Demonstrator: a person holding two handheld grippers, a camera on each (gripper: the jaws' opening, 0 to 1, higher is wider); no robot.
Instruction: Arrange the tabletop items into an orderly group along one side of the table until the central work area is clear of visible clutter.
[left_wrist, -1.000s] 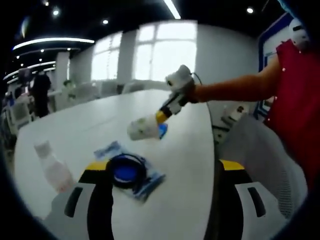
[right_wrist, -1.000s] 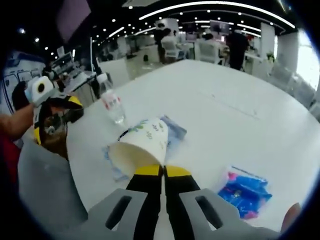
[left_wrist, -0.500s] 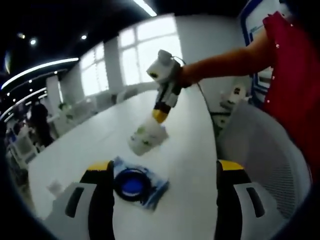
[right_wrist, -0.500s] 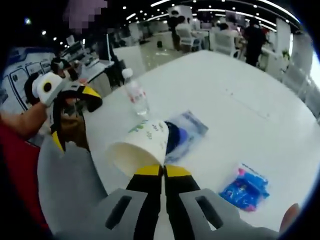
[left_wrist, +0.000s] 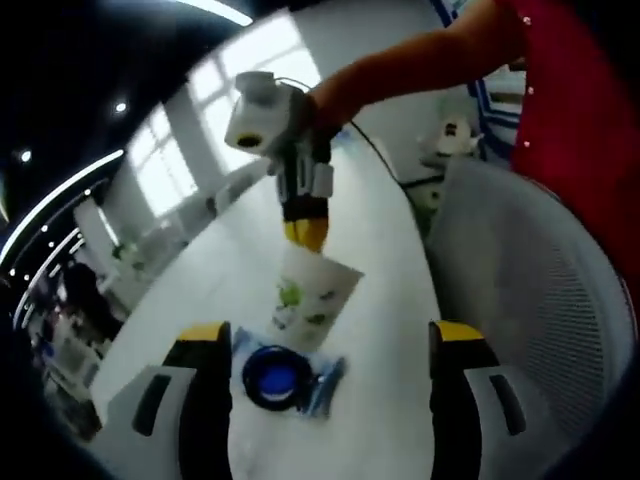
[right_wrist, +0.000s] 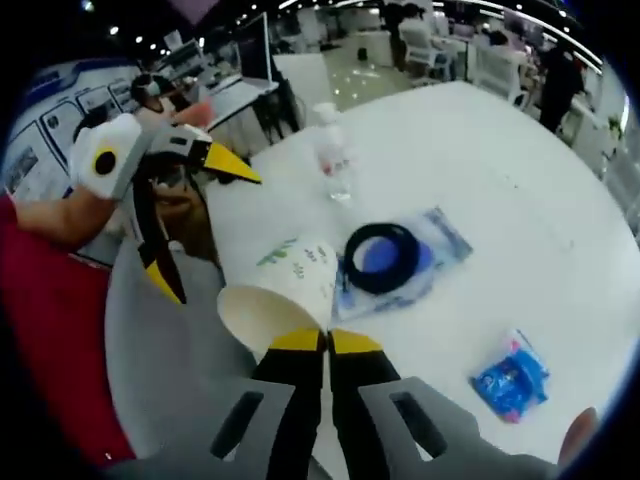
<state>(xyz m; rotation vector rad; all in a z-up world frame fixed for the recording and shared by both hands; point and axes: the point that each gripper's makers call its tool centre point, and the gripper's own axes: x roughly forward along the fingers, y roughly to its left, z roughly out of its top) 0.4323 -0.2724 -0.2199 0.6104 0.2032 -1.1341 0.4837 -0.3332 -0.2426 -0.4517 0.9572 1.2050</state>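
In the left gripper view, the left gripper (left_wrist: 325, 345) is hanging with jaws wide apart and holding nothing, while the right gripper (left_wrist: 305, 232) is reaching in from above, pinching the rim of the paper cup (left_wrist: 314, 297) over the black roll (left_wrist: 272, 376) lying on its blue packet (left_wrist: 326, 383). In the right gripper view, the right gripper's jaws are pressing together on the cup's rim (right_wrist: 272, 313), the cup tipping sideways above the table (right_wrist: 480, 210). Setting it down well probably means righting it first, beside other items at the edge. This view is adding the plastic bottle (right_wrist: 333, 155) and a blue snack pouch (right_wrist: 511, 381).
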